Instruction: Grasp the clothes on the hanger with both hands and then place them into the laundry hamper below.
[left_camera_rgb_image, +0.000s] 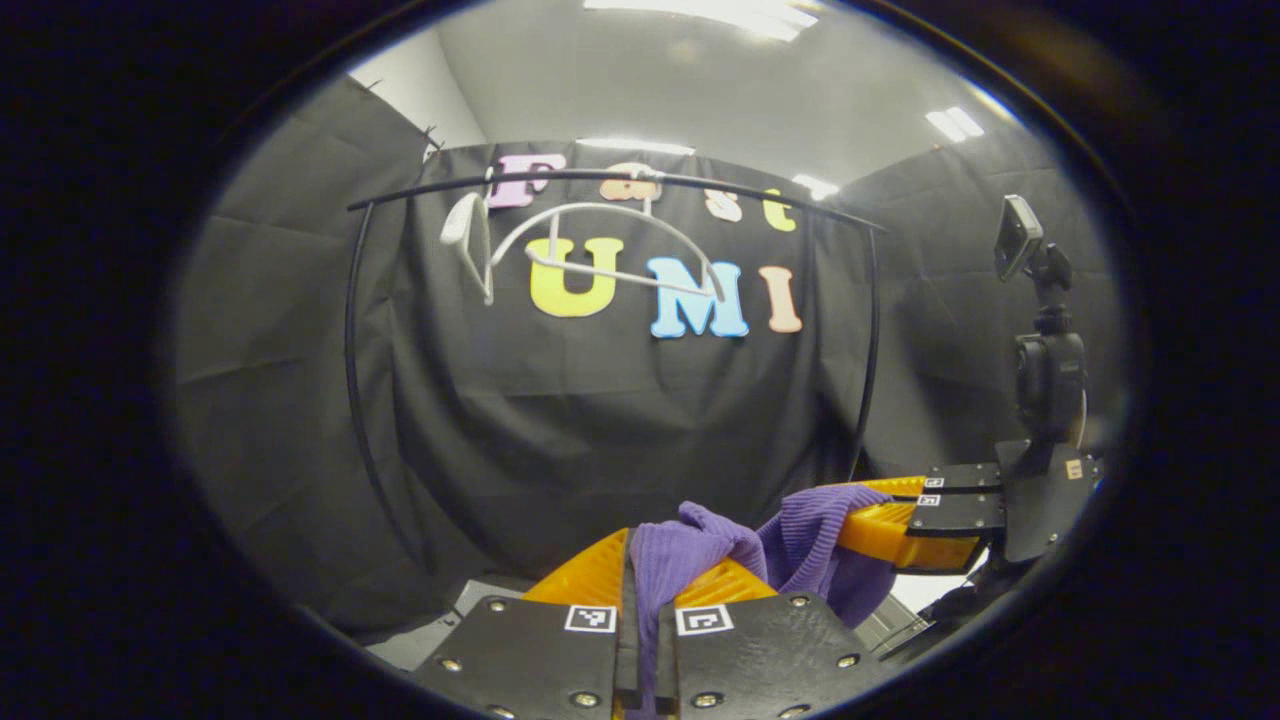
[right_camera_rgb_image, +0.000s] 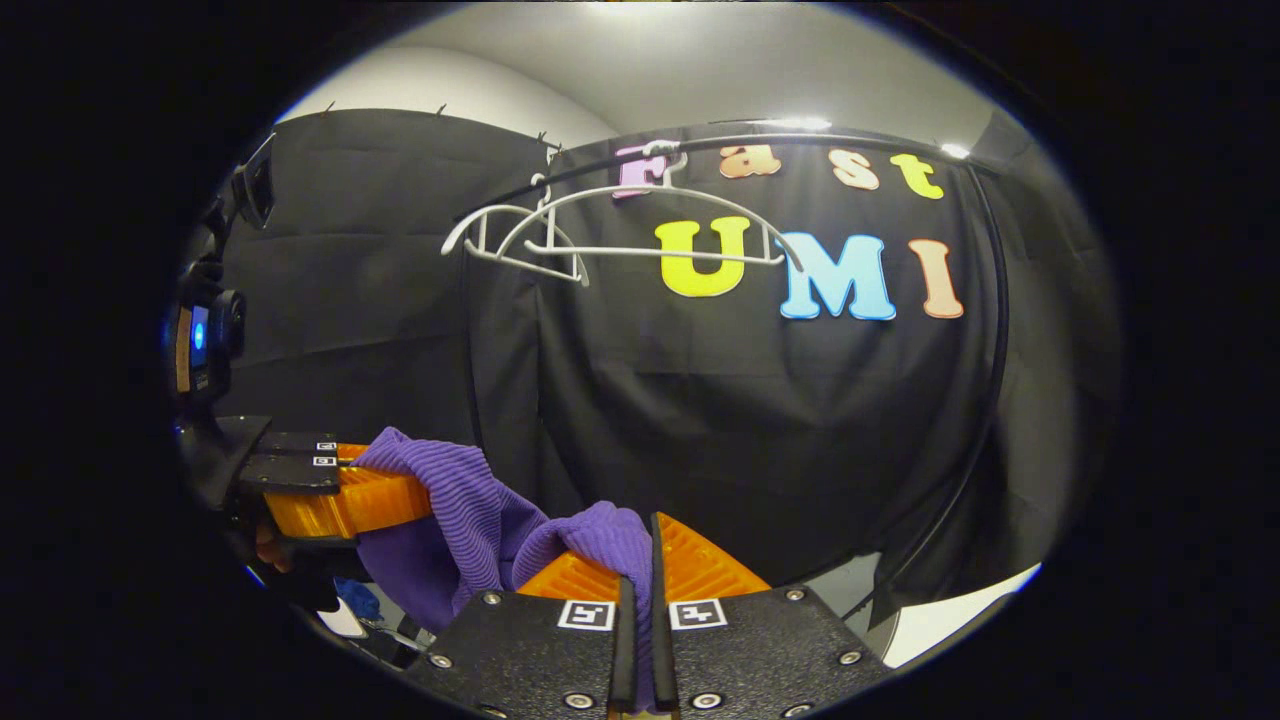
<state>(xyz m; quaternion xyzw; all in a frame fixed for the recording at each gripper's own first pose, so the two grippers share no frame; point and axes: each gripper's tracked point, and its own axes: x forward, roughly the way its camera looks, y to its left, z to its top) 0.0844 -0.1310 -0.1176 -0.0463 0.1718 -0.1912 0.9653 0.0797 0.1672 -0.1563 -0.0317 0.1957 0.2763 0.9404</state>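
The left tongs (left_camera_rgb_image: 648, 590) are pinching a fold of the purple garment (left_camera_rgb_image: 800, 550), the fingers drawn almost together with only the cloth between them, so the fabric is bunching up over the tips in a soft hump. Further right, the garment is spanning across to the right tongs (right_camera_rgb_image: 636, 575), which are clamping their own fold in the same near-closed way. Holding it at two spots is likely keeping the cloth spread between the hands, which should make it easier to lower. The knit is finely ribbed and limp, draping in rounded folds, while the fingers gripping it are ridged and wedge-shaped.

Above, the white hanger (right_camera_rgb_image: 620, 225) is hanging bare on the thin dark rail (right_camera_rgb_image: 760, 140), a curved wire-like frame with a straight bar, so the garment is already off it. The laundry hamper is lying somewhere below; lowering and releasing appear to be what is left.
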